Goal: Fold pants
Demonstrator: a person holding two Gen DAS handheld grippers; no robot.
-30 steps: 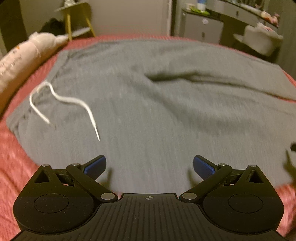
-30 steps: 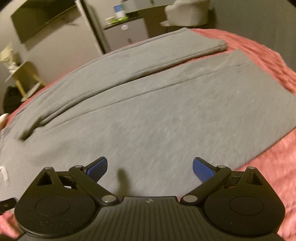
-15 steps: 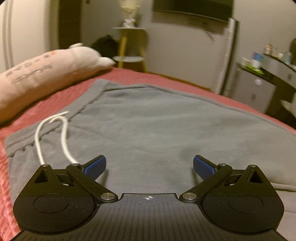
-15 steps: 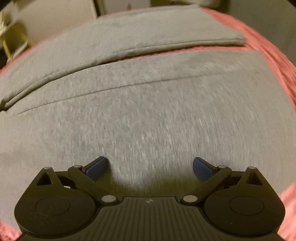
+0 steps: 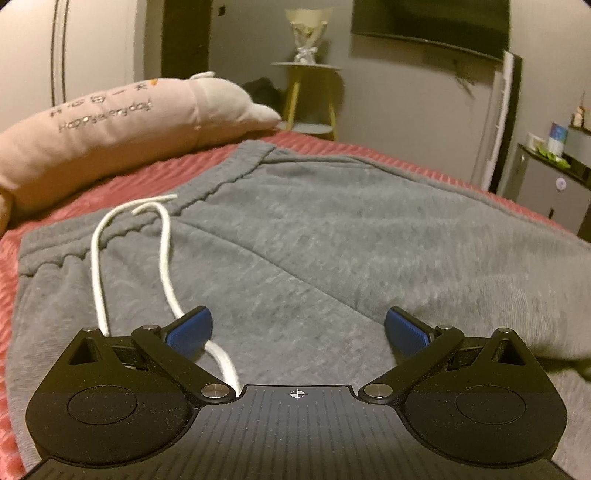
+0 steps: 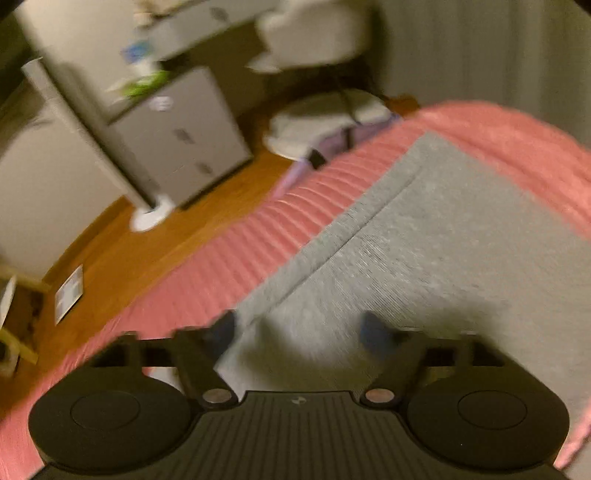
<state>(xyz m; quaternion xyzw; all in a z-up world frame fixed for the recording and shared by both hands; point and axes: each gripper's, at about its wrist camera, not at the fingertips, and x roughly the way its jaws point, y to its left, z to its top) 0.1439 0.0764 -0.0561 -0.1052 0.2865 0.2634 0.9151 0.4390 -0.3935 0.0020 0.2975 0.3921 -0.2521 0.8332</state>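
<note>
Grey sweatpants (image 5: 332, 236) lie spread flat on a red bedspread (image 5: 122, 184), waistband to the left with a white drawstring (image 5: 166, 251) trailing toward me. My left gripper (image 5: 297, 328) is open and empty, low over the upper part of the pants; the drawstring runs under its left finger. In the blurred right wrist view the leg end of the pants (image 6: 424, 251) lies on the red bedspread (image 6: 240, 266). My right gripper (image 6: 299, 330) is open over the pant leg near its far edge, holding nothing.
A long pink plush pillow (image 5: 110, 136) lies on the bed beyond the waistband. A yellow-legged side table (image 5: 310, 96) and a wall TV (image 5: 432, 22) stand behind. Off the bed's far side are wooden floor (image 6: 147, 236), a grey cabinet (image 6: 177, 136) and a white chair (image 6: 321, 122).
The left gripper moved closer to the waistband, the drawstring now under its left finger. The right gripper swung toward the leg end at the bed's edge; its view is motion-blurred. Both stay open.
</note>
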